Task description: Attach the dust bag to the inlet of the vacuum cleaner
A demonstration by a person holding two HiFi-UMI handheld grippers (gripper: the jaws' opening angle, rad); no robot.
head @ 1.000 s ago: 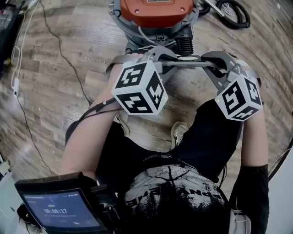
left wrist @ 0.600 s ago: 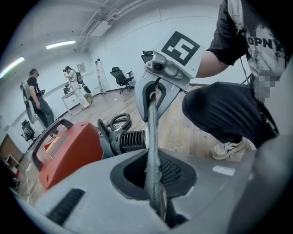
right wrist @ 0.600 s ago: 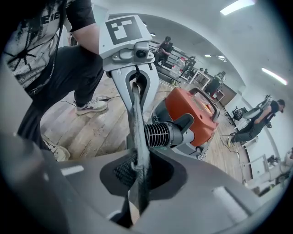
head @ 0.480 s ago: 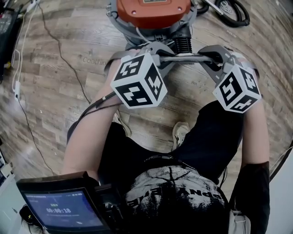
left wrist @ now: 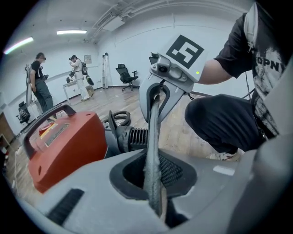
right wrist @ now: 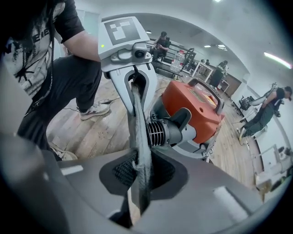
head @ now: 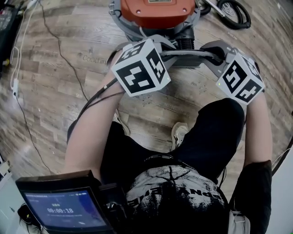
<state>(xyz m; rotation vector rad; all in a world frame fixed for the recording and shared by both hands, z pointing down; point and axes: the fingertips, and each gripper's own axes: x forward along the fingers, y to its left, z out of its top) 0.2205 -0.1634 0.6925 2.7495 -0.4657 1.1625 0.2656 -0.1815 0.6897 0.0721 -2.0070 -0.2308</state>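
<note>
The grey dust bag [head: 190, 55] hangs stretched edge-on between my two grippers, just in front of the red vacuum cleaner [head: 155, 9] and its black ribbed inlet [head: 184, 43]. My left gripper [head: 162, 49] is shut on the bag's left end. My right gripper [head: 214, 53] grips the right end; its jaws have just been opening slightly, with the bag still pinched between them. In the left gripper view the bag [left wrist: 153, 137] runs from my jaws [left wrist: 154, 180] to the other gripper [left wrist: 158, 91], beside the inlet [left wrist: 135, 138]. In the right gripper view the bag [right wrist: 139, 128] passes the inlet [right wrist: 167, 131].
A black hose coil [head: 233, 11] lies on the wooden floor right of the vacuum. Thin cables [head: 59, 50] trail at the left. The person's bent leg [head: 215, 132] and shoe [head: 179, 132] are below the grippers. A screen [head: 59, 208] sits at lower left. People stand far off [left wrist: 41, 87].
Both grippers have carried the stretched bag up the head view, closer to the vacuum's inlet. The left gripper's cube has rolled a little.
</note>
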